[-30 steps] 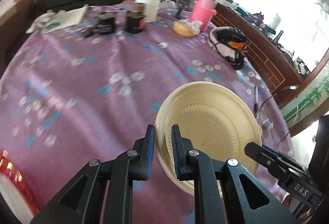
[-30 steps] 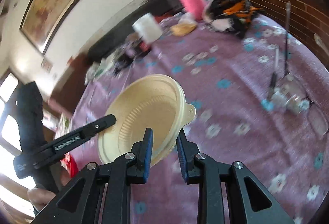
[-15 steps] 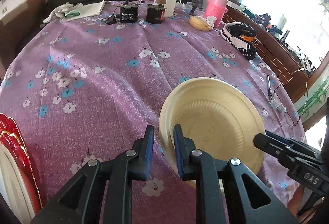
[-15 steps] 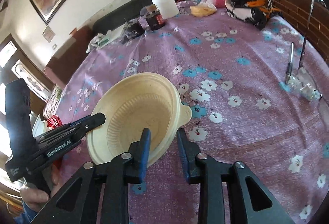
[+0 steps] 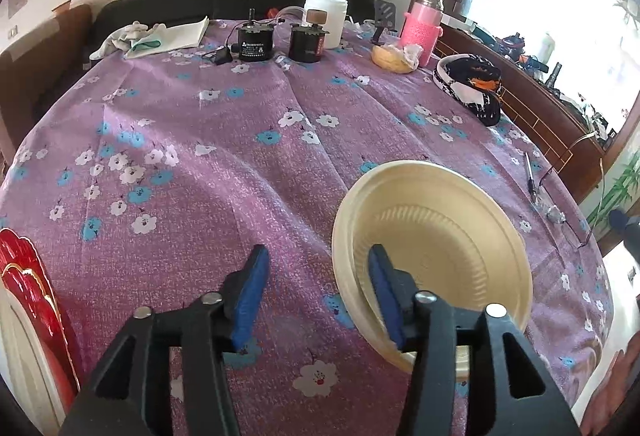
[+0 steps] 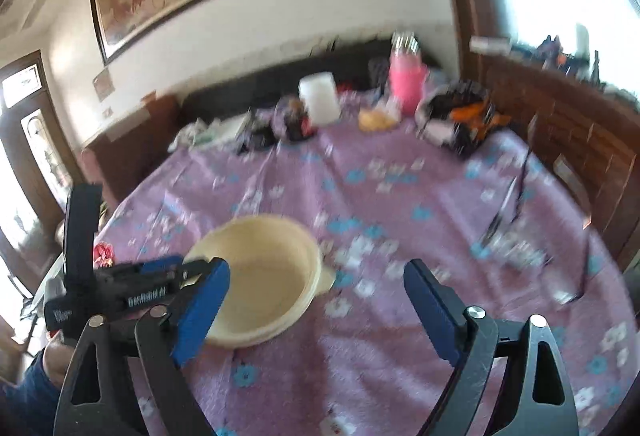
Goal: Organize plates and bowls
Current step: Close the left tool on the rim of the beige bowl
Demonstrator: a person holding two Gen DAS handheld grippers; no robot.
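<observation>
A cream paper bowl [image 5: 440,248] nested on another lies on the purple flowered tablecloth [image 5: 240,156]. In the left wrist view my left gripper [image 5: 316,296] is open; its right finger sits over the bowl's near rim, the left finger is off it. In the right wrist view the bowl [image 6: 264,276] lies left of centre, and my right gripper [image 6: 316,308] is open wide, raised above and behind it. The left gripper [image 6: 132,288] shows at the bowl's left edge. A red plate [image 5: 28,284] on a white one shows at the far left.
At the table's far side stand two black cylinders [image 5: 256,44], a white jar [image 5: 324,20], a pink bottle [image 5: 422,28], a bread roll [image 5: 394,58] and a black patterned cloth [image 5: 472,84]. A pen [image 5: 530,176] and glasses [image 5: 576,204] lie at the right.
Both grippers have opened and let go of the bowl, which now lies on the cloth. The right gripper has pulled up and back; its view is blurred by motion.
</observation>
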